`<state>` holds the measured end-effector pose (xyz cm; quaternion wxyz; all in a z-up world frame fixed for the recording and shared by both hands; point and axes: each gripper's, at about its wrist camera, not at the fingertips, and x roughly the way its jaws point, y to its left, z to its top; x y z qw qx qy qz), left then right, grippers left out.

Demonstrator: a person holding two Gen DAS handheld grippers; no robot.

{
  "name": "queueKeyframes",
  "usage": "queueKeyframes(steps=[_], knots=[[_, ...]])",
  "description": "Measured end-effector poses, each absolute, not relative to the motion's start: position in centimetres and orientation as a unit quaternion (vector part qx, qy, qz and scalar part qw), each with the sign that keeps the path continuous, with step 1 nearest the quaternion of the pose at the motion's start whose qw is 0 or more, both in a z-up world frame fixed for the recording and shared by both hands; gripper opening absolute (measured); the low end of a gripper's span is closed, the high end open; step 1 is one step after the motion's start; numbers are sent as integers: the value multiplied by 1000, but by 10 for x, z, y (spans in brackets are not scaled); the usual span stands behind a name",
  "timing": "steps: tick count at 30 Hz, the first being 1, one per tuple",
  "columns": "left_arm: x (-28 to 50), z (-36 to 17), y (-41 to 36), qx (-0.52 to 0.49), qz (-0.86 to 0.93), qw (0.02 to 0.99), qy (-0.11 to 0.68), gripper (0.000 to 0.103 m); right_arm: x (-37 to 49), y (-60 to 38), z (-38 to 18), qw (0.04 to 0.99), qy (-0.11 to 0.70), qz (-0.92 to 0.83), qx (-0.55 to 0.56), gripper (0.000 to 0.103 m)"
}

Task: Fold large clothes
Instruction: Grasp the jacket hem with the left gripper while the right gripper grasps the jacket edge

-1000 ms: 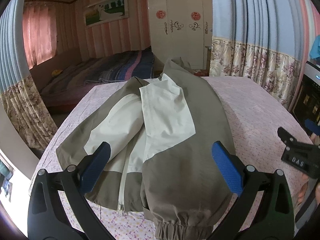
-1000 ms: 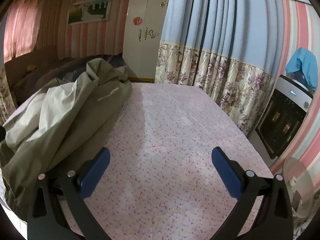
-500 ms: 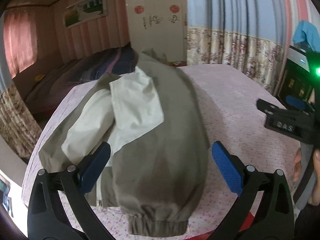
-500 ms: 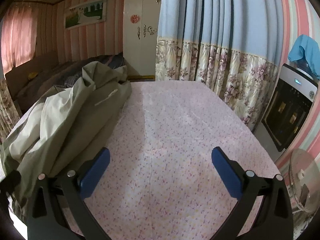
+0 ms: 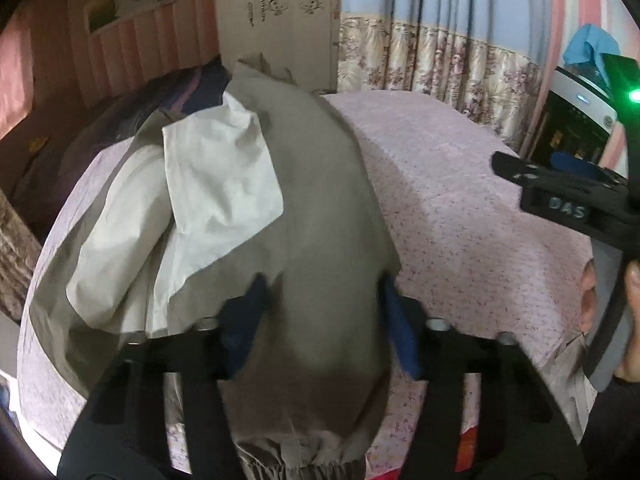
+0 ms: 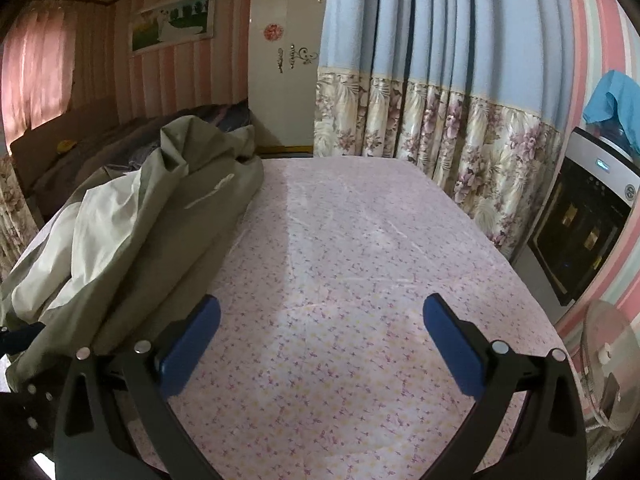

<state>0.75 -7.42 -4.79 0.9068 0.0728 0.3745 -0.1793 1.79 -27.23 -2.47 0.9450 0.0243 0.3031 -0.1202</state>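
Pinching a fold of the olive and cream jacket (image 5: 320, 208), the left gripper (image 5: 320, 320) has its blue pads (image 5: 244, 332) pressed into the sleeve cloth just above the elastic cuff (image 5: 300, 468). The right gripper (image 6: 320, 344) hangs with its tongs wide apart over bare floral tablecloth (image 6: 360, 248). The jacket lies heaped to its left. Beyond stand curtains (image 6: 432, 92) and a white wardrobe (image 6: 288, 60).
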Motion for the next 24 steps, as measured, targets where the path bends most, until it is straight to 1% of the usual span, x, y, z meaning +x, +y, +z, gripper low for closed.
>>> queueKeyframes(steps=[1, 2, 3, 5, 10, 17, 24], knots=[[7, -46, -74, 72, -184, 906, 373, 33, 18, -271, -24, 945, 303, -119, 23, 101], [8, -44, -73, 72, -187, 906, 373, 27, 19, -270, -23, 945, 302, -119, 21, 101], [9, -43, -71, 72, -188, 905, 375, 25, 20, -269, -23, 946, 302, -119, 19, 101], [14, -41, -66, 66, -187, 902, 383, 5, 24, -267, -24, 945, 304, -119, 17, 101], [28, -20, -30, 22, -192, 904, 381, 3, 33, -261, -24, 943, 313, -115, 11, 101], [68, 18, 29, 42, -81, 939, 331, 3, 48, -249, -19, 945, 314, -93, 15, 101], [131, 38, 81, 47, -7, 947, 317, 3, 70, -229, -20, 942, 329, -64, 2, 101]])
